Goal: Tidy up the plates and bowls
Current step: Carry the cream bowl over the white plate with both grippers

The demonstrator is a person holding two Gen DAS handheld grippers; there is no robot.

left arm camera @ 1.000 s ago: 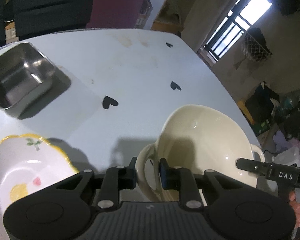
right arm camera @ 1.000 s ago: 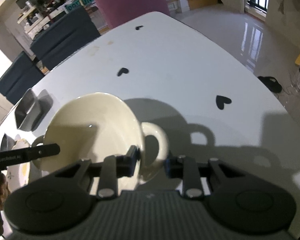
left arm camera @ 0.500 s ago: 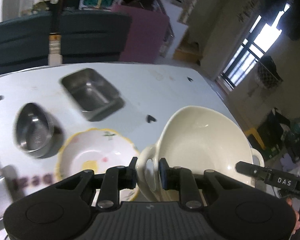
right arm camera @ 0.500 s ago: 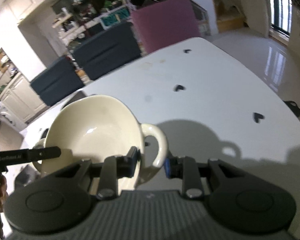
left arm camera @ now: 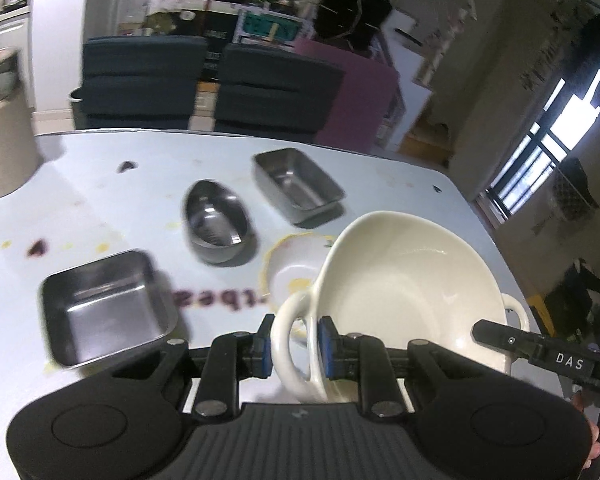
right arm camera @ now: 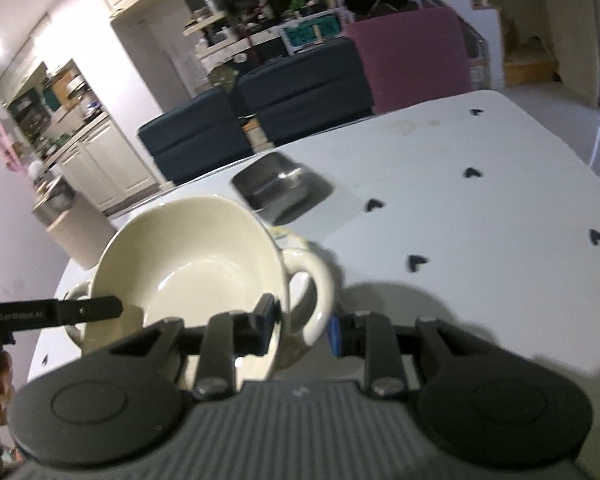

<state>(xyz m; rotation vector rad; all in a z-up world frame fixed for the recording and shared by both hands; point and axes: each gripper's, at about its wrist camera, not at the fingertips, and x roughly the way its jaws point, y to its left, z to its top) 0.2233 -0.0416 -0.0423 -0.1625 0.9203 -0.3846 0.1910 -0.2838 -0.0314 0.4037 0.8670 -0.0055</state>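
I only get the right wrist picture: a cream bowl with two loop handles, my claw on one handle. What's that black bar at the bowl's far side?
Observer: That is the left claw. Its blue pads pinch the other handle of the cream two-handled bowl.
Operator: Any dishes besides the one steel tray I see?
Observer: Yes, an oval steel bowl stands beside that rectangular steel tray.
Operator: Anything closer to us?
Observer: A square steel tray sits on the white table, near the left claw.
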